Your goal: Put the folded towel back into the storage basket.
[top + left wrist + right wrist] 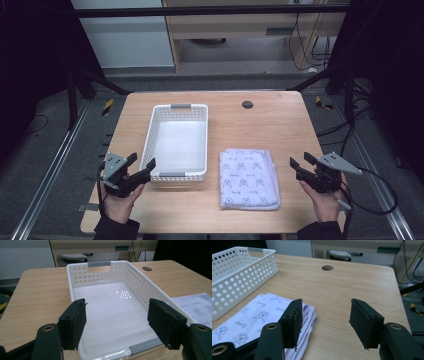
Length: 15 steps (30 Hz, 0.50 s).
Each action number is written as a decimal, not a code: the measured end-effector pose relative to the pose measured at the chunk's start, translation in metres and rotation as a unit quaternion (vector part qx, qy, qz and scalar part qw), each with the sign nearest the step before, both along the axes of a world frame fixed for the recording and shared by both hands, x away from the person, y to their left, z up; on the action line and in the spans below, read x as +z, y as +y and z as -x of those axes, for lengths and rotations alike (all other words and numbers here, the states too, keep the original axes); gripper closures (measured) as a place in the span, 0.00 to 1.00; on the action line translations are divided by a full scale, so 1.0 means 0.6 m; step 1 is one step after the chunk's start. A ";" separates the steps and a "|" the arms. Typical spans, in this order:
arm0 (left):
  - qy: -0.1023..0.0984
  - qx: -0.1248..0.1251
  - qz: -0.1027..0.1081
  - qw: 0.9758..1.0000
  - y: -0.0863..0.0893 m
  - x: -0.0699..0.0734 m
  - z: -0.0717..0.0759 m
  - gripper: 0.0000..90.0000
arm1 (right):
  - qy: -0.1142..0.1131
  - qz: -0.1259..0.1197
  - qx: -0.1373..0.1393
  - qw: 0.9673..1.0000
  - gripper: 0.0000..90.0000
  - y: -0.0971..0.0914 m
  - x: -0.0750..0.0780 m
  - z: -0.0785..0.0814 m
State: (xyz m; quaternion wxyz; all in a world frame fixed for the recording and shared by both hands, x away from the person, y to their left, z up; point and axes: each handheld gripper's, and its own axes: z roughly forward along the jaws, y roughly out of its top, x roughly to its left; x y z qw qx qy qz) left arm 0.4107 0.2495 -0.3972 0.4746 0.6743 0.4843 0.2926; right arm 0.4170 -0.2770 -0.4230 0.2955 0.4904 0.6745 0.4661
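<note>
Cloth (249,178), folded into a thick rectangle, lies flat on the surface (265,125) right of centre and toward the near edge. It is pale lilac with a repeated print of small faces, and its layered edges show at its right side in the right gripper view (249,320). Just left of it, with a narrow strip of bare wood between, stands a white basket (149,142) with perforated walls and a grey handle strip at its far and near ends. The basket's long sides run near to far, and its floor is bare and glossy, catching a spot of light in the left gripper view (140,287).

The left gripper (141,166) is held in a hand (120,202) at the near left of the surface, just beside the basket's near left corner. Its fingers (75,322) stand wide apart, holding nothing, and they point across the basket's near end.

The right gripper (302,162) is held in the other hand (325,202) at the near right, close to the cloth's right edge but apart from it. Its fingers (365,325) are likewise spread wide and empty; in its own view the left one overlaps the cloth's edge, the right one stands over bare wood.

A small dark round hole (247,104) sits in the surface at the far side, right of the basket. A cable (380,195) loops from the right gripper past the surface's right edge.
</note>
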 end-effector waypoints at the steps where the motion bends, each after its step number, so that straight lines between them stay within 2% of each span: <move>1: -0.003 -0.009 -0.003 1.000 -0.014 0.007 0.000 0.34 | 0.001 -0.003 0.003 1.000 0.46 0.000 0.001 0.000; 4: -0.006 -0.017 -0.004 1.000 -0.028 0.015 -0.001 0.34 | 0.003 -0.001 0.008 1.000 0.46 0.003 0.007 -0.001; 6: -0.008 -0.030 0.002 1.000 -0.051 0.024 -0.005 0.34 | 0.004 0.001 0.013 1.000 0.45 0.006 0.012 -0.003; 9: -0.008 -0.044 -0.011 0.999 -0.081 0.029 -0.009 0.34 | 0.002 -0.001 0.015 1.000 0.45 0.009 0.021 -0.006; 10: -0.008 -0.044 -0.011 0.999 -0.081 0.029 -0.009 0.34 | 0.002 -0.001 0.015 1.000 0.45 0.009 0.021 -0.006; 12: -0.011 -0.059 -0.014 0.998 -0.111 0.034 -0.011 0.34 | -0.005 0.000 0.017 1.000 0.45 0.013 0.032 -0.010; 15: -0.015 -0.071 -0.016 0.997 -0.138 0.040 -0.013 0.34 | -0.013 -0.005 0.015 1.000 0.44 0.019 0.043 -0.012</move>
